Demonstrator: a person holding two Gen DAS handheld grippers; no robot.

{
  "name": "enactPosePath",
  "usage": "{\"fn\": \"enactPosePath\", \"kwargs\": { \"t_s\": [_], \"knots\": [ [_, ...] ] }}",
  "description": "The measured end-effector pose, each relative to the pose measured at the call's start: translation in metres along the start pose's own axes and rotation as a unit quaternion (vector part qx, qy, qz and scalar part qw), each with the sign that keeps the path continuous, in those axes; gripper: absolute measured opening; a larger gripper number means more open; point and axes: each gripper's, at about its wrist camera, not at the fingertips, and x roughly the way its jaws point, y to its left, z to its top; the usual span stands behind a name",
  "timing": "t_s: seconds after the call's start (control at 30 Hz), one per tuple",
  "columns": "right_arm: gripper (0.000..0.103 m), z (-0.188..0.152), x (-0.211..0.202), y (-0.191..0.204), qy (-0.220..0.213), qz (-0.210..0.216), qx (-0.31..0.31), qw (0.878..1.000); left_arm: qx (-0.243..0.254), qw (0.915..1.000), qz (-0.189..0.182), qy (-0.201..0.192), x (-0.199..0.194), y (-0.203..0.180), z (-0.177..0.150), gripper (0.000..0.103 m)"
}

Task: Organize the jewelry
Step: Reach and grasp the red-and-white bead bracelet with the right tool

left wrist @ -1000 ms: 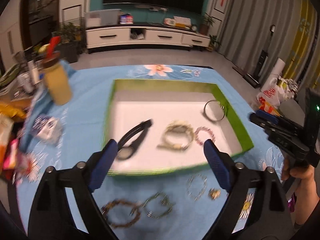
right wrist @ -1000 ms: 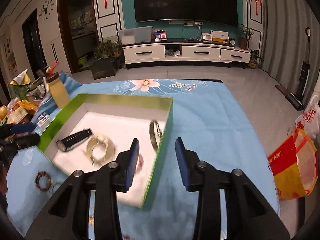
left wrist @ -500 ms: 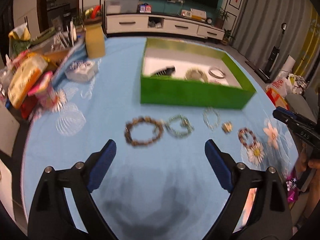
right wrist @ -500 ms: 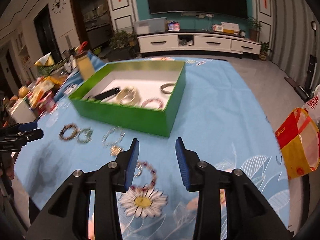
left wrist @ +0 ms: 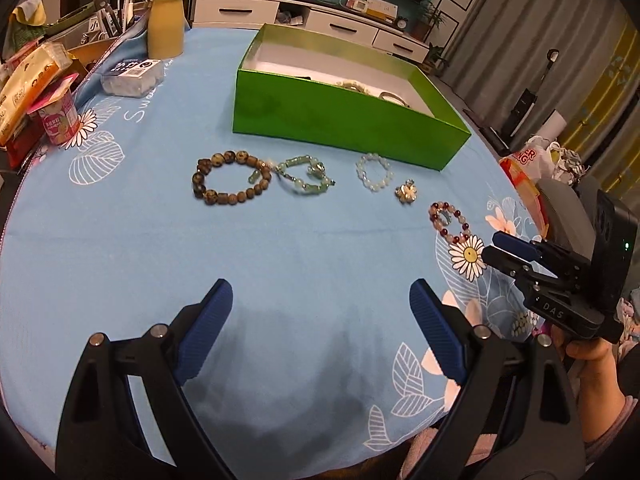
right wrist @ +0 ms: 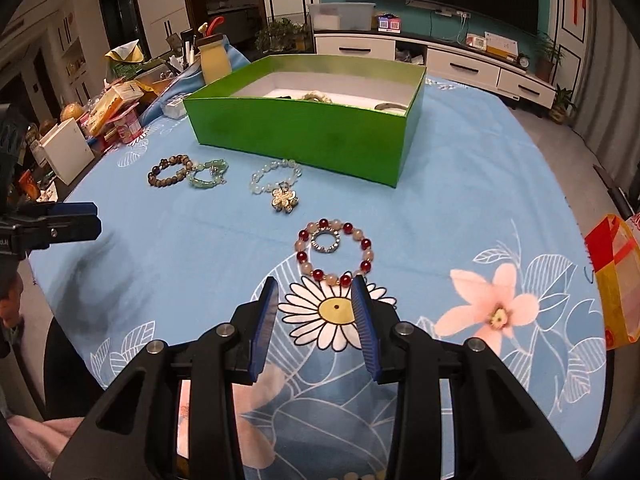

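Round beaded bracelets (left wrist: 231,177) are laid on the blue cloth-covered bench (left wrist: 280,264) before a glossy green box (left wrist: 344,120). The ribbed left gripper (left wrist: 320,330) is spread wide, the right gripper (right wrist: 315,322) narrower; nothing is held.

- Green box (right wrist: 308,136): open-topped, white inside, a few pieces already lying in it, mostly hidden from me by its wall.
- Brown bead bracelet (left wrist: 230,177): flat on the blue surface, touching the pale green bracelet (left wrist: 305,178).
- Clear bead bracelet (right wrist: 276,176): near the box wall, a flower charm (right wrist: 284,199) just beside it.
- Red-and-pink bead bracelet (right wrist: 334,251): flat, a small ring (right wrist: 325,240) inside its loop.
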Motion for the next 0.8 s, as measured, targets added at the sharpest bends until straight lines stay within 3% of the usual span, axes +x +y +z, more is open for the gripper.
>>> {"fn": "enactPosePath", "kwargs": {
  "t_s": [0.8],
  "knots": [
    [0.038, 0.007, 0.026, 0.003, 0.012, 0.014, -0.014, 1.000, 0.001, 0.9999, 0.004, 0.010, 0.009, -0.006, -0.001, 0.091]
  ]
}}
